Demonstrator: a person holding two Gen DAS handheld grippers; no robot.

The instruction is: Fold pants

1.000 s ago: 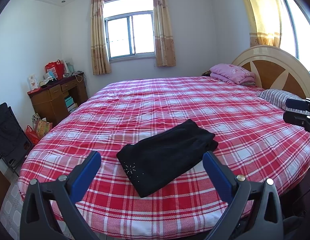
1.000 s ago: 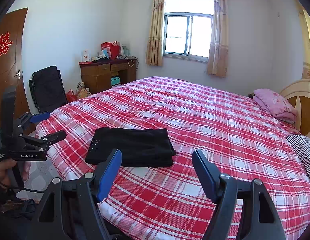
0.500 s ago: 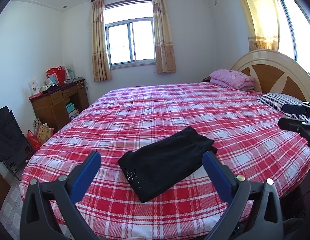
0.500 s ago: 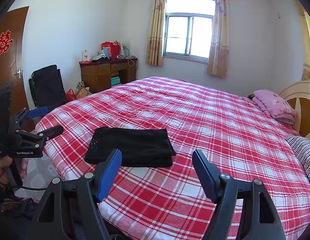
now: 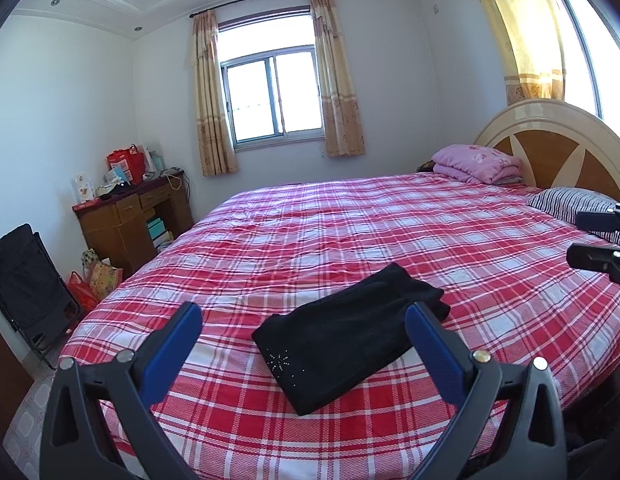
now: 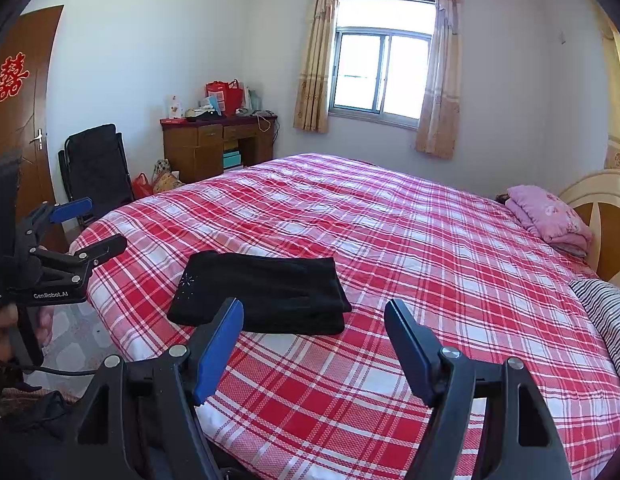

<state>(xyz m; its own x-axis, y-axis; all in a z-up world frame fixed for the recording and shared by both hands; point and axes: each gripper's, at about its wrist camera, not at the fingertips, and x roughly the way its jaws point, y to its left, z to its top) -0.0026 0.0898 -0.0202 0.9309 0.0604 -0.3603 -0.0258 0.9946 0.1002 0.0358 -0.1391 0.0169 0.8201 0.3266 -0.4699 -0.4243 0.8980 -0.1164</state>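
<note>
Almost nothing changes here, and that is the story. The pants (image 5: 349,336) lie on the bed (image 5: 389,232) as a compact black rectangle, several layers thick, close to the near edge and toward the foot-end corner by the desk (image 6: 214,140). Against the pictures from a second back, the bundle sits in the same spot with the same outline; the sparkly patch at its near corner has not shifted.

The left gripper (image 5: 302,344) hangs off the bed's near edge with its blue fingers (image 5: 170,352) spread wide and nothing between them; the pants merely show through the gap, well clear of the pads. Its view has tipped down a touch, so the pants ride a little higher in the picture than before. That is the only difference I can find. From the right view it is plainly off the cloth, out past the bed's corner, gripped by a hand (image 6: 6,320).

The right gripper (image 6: 313,344) matches it: fingers released, wide apart, empty, hovering at the near edge just beside the pants and not touching them.

My read: both tools have let go and backed away, the cloth rests neatly stacked, and no loose leg trails out. The fold looks finished, with at most a final tidy or a withdrawal left.
</note>
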